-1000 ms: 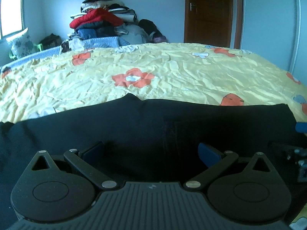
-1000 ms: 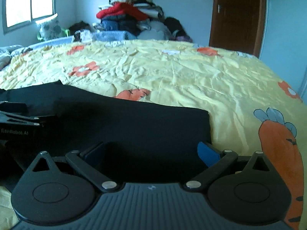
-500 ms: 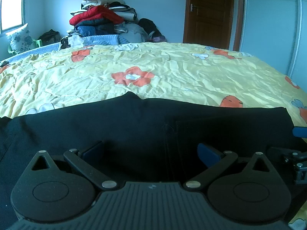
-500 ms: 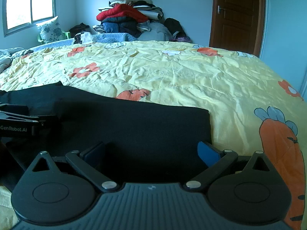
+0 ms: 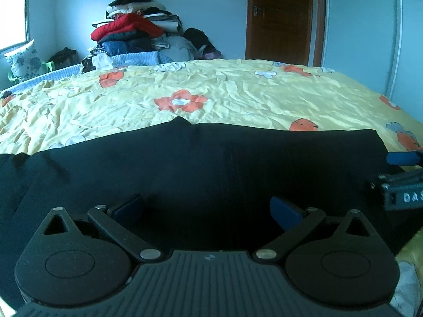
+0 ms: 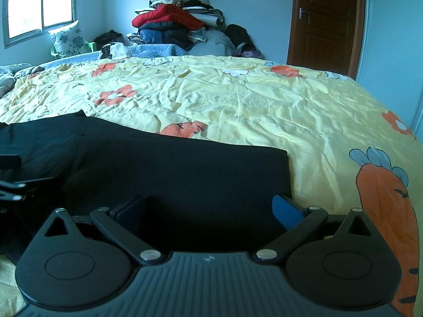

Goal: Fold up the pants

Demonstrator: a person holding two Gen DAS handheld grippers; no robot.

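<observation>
I am hovering both claws, left claw (image 5: 207, 207) and right claw (image 6: 208, 207), wide open and gripping nothing, over the black pants (image 5: 211, 163) lying flat on the bed (image 5: 238, 97); apparently partly folded, more folds are remaining.

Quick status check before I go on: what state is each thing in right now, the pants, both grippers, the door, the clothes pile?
Pants: black, laid flat across the near part of the bed, not yet gripped.
Left gripper: open, low over the pants, holding nothing.
Right gripper: open, at the right end of the pants, holding nothing.
Bedsheet: spread out, wrinkled.
Door: shut.
Clothes pile: stacked untidily beyond the bed.
</observation>
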